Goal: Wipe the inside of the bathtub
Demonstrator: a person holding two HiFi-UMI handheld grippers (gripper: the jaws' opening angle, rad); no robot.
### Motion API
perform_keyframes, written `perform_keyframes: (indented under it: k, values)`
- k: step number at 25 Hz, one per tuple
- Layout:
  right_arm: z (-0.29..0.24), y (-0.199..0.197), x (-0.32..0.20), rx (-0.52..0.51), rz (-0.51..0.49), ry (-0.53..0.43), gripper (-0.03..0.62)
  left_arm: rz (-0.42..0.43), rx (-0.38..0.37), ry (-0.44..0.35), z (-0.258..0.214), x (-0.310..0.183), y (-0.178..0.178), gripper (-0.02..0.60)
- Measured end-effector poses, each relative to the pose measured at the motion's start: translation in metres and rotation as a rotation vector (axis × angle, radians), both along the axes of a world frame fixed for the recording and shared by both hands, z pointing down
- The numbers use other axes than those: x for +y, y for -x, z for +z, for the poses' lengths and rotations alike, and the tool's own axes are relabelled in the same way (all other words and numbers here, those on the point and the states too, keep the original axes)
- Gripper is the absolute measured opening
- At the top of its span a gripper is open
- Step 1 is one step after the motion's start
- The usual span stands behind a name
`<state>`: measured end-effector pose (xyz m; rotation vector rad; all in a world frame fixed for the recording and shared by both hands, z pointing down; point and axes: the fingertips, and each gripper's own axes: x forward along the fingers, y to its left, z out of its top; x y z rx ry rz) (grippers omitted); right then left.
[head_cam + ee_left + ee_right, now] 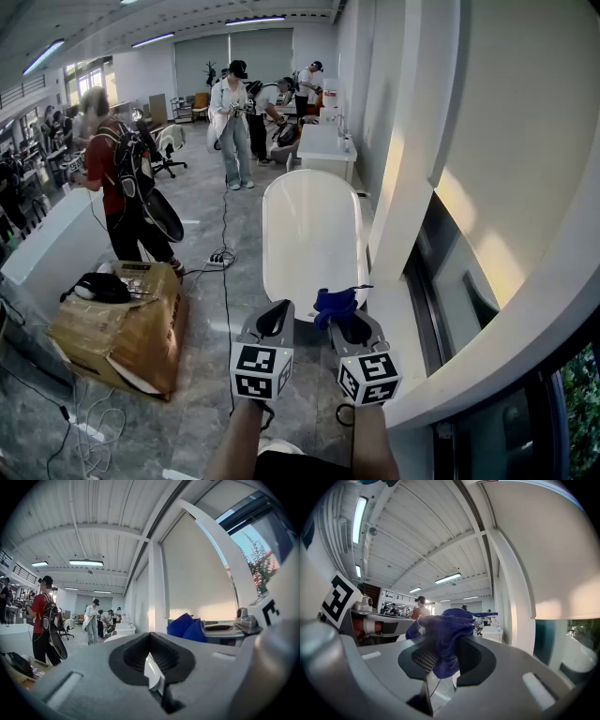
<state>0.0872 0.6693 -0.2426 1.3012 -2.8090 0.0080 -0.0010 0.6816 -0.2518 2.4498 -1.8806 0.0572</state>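
two tools are raised side by side in front of me, short of the near end of the white bathtub (pixel 310 234), which stands empty along the window wall. my right tool (pixel 352 326) is pinching a blue cloth (pixel 336 302), a bunched wad that spills up and over the jaws. my left tool (pixel 274 319) is pressed together, or nearly so, with nothing between its jaws. the cloth looks soft, light and floppy, so i judge it will crumple and drag rather than push. the pinch sits in the middle of the wad, which should leave loose folds to lay flat on the tub's smooth, likely slippery inside. wiping has not begun.
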Motion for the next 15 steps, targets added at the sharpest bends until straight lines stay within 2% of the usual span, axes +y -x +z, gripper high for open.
perform_keyframes:
  k: [5, 15]
  values:
    - [-0.006, -0.017, -0.006, -0.006, 0.016, -0.01, 0.098, 0.004, 0.001, -0.016, -0.006, -0.004, -0.014, 0.005]
    - [-0.004, -0.015, -0.005, -0.012, 0.011, -0.007, 0.098, -0.006, -0.016, -0.008, -0.003, -0.001, -0.015, 0.005]
